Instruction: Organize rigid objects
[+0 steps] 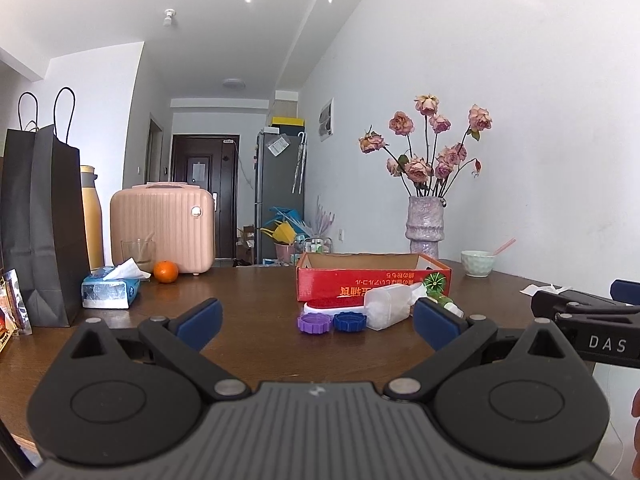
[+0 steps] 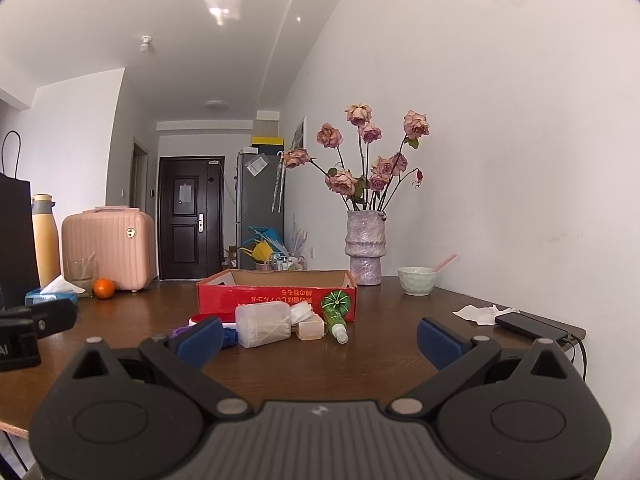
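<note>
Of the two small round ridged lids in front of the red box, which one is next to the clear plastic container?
The blue lid. It sits right beside the clear container, while the purple lid lies on its far side, further left.

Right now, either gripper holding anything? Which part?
Nothing held. Left gripper and right gripper are both open and empty, short of the items by the red box.

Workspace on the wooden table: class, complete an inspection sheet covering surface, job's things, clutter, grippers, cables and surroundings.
Surface: brown wooden table, no spills seen.
Job's things: red box; in front of it clear container, green bottle, purple cap, blue cap.
Clutter: orange, tissue pack, bowl, phone.
Grippers: left gripper, right gripper, both open, empty.
Cables: one at the phone.
Surroundings: vase, pink case.
</note>
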`<state>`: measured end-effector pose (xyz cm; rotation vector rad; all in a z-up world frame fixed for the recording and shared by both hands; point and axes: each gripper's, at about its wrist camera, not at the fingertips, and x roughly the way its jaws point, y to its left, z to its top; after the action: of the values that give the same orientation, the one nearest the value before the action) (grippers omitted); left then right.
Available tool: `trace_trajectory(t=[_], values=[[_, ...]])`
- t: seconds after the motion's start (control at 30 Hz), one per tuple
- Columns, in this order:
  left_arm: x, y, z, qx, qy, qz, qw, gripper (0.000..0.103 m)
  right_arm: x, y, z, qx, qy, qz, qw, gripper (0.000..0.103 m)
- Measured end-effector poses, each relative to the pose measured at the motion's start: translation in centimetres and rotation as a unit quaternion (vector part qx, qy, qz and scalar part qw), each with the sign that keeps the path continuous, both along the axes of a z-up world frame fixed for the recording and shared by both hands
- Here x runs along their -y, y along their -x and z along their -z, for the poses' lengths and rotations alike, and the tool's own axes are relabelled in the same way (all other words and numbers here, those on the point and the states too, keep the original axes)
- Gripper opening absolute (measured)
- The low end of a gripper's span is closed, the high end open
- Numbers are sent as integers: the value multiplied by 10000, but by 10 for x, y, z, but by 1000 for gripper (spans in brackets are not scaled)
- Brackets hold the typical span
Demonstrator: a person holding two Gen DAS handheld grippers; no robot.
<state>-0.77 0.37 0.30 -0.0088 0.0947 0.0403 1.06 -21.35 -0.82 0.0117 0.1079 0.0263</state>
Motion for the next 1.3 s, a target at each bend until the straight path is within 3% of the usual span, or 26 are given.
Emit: trace_trajectory(t=[1.3], values=[[-2,-4,-1,31,-122,-105,9999,103,0,-1,3,-35,-42,-2,10000,103]])
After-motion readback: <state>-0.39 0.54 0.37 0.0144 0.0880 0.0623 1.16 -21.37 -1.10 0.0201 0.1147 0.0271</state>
